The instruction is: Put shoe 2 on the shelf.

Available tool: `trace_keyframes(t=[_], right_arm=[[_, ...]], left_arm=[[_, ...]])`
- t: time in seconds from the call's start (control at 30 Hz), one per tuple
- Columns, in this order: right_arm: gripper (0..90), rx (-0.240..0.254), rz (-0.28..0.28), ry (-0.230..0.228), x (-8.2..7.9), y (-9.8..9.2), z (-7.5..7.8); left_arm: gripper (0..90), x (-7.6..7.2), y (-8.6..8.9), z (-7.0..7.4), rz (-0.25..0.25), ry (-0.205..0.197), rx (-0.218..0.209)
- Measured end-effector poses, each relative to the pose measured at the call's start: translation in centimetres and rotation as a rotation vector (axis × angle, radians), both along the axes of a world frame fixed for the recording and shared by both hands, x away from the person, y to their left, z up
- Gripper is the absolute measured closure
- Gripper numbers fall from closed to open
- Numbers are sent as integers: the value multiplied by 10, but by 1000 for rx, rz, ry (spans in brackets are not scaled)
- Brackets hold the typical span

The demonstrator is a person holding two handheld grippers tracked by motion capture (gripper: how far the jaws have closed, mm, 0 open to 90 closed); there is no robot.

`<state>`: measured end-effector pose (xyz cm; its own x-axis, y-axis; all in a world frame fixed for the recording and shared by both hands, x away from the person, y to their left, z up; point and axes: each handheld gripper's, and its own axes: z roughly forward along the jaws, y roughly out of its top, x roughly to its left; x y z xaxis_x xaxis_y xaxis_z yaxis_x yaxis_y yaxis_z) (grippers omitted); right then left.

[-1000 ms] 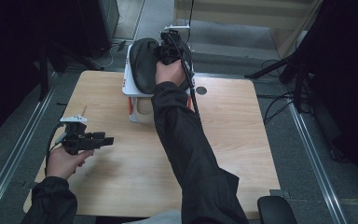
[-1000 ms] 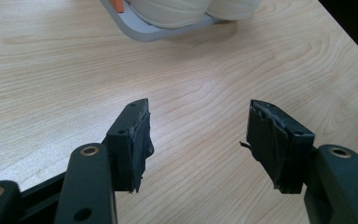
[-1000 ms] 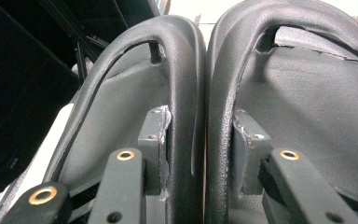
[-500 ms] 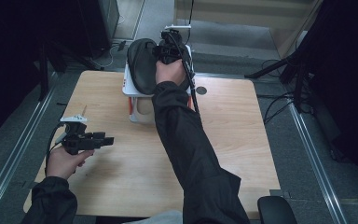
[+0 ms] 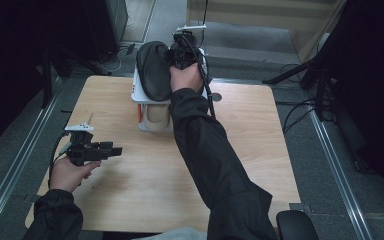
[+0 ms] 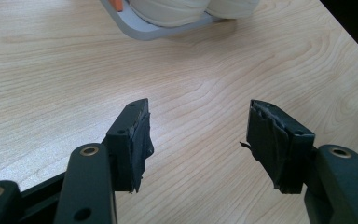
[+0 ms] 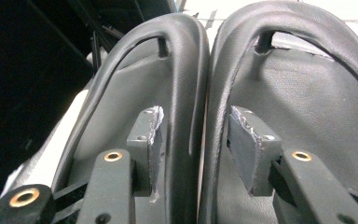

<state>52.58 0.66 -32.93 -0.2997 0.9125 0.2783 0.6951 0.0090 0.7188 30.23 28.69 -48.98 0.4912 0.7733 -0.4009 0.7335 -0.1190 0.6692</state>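
Note:
A pair of black slippers (image 5: 152, 75) lies side by side on top of a small white rack (image 5: 141, 107) at the table's far edge. My right gripper (image 5: 177, 50) reaches over them. In the right gripper view its jaws (image 7: 193, 140) straddle the two touching inner rims, with the left slipper (image 7: 116, 93) and the right slipper (image 7: 307, 93) on either side. These jaws have just been opening, and the rims sit loose between the pads. My left gripper (image 5: 116, 150) hovers low over the table at the near left, open and empty (image 6: 198, 135).
Pale beige footwear (image 5: 156, 116) fills the rack's lower shelf, seen close above the grey base (image 6: 144, 32) in the left gripper view. A cable (image 5: 210, 100) trails from my right gripper along the sleeve. Bare wooden tabletop (image 5: 260, 145) spreads to the right and front.

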Motion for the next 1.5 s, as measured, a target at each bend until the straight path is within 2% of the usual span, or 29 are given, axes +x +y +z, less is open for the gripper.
trace_keyframes(t=[0.27, 0.3, 0.33, 0.47, 0.57, 0.7, 0.83, 1.03, 1.13, 1.2, 1.23, 1.33, 1.5], right_arm=[[573, -23, 87, -3, -15, -6, 14], [574, -27, 118, -12, -20, -8, 16], [574, -27, 118, -12, -20, -8, 16], [579, -31, 195, -21, -38, -12, 21], [586, -28, 232, -25, -48, -16, 25], [623, -38, 302, -38, -65, -23, 29], [626, -46, 338, -48, -74, -24, 29], [621, -45, 428, -63, -97, -24, 23], [619, -42, 453, -59, -104, -24, 20], [619, -43, 480, -77, -110, -25, 17], [596, -60, 513, -88, -116, -26, 13], [584, -65, 545, -102, -123, -27, 7], [560, -39, 605, -87, -142, -30, -12]], left_arm=[[399, 1, 0, 0, 1, 7, 4], [398, 1, 0, 0, 2, 6, 4], [398, 1, -1, 0, 0, 6, 4], [398, 2, -2, 0, -3, 8, 6], [398, 2, -2, 0, -4, 8, 7], [396, 3, -3, 0, -5, 9, 12], [396, 3, -3, -1, -10, 10, 13], [394, 4, -4, -1, -11, 9, 18], [393, 5, -4, -1, -13, 11, 18], [393, 5, -5, -1, -14, 11, 16], [393, 5, -5, -1, -17, 12, 16], [392, 5, -6, -1, -16, 12, 14], [392, 5, -6, -1, -18, 13, 18]])
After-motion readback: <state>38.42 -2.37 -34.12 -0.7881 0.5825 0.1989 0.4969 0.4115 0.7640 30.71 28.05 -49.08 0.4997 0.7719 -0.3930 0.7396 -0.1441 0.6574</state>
